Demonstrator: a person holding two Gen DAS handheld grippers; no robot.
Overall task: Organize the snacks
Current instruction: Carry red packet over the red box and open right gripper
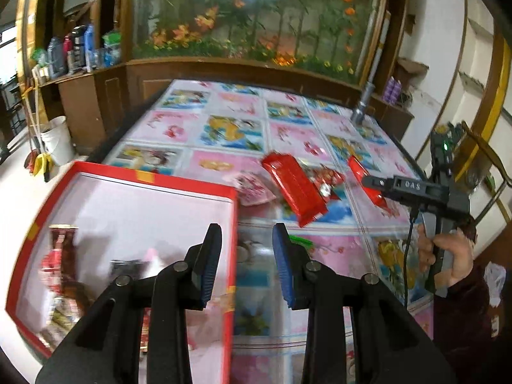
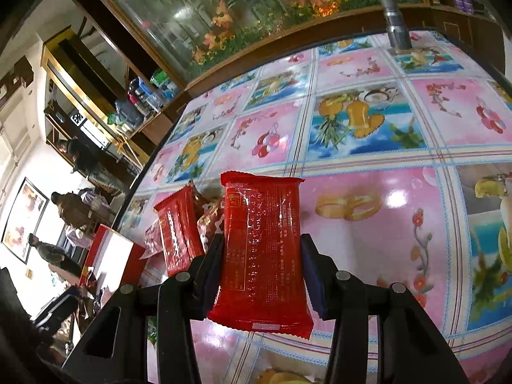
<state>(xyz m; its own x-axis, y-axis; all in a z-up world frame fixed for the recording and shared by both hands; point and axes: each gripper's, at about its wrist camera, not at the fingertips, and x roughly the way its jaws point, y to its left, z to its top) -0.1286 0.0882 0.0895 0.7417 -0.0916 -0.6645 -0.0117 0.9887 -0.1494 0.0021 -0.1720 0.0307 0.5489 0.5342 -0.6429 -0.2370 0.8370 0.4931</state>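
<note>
My right gripper [image 2: 260, 249] is shut on a red snack packet [image 2: 262, 243] and holds it above the table; the same gripper [image 1: 372, 184] and packet [image 1: 361, 172] show in the left wrist view. My left gripper [image 1: 246, 240] is open and empty, hovering over the right edge of a red box [image 1: 153, 177] with a white inside that holds several snacks [image 1: 60, 256]. A second red packet [image 1: 296, 188] lies on the table past the box, with a patterned red-and-white packet [image 1: 326, 180] beside it and a pink packet [image 1: 252, 188] near the box corner.
The table [image 2: 368, 192] has a glossy fruit-and-flower cloth. A grey metal flashlight [image 1: 363, 102] stands at the far right of the table. A flower-painted glass cabinet [image 1: 256, 16] stands behind. A white bucket [image 1: 57, 140] sits on the floor at left.
</note>
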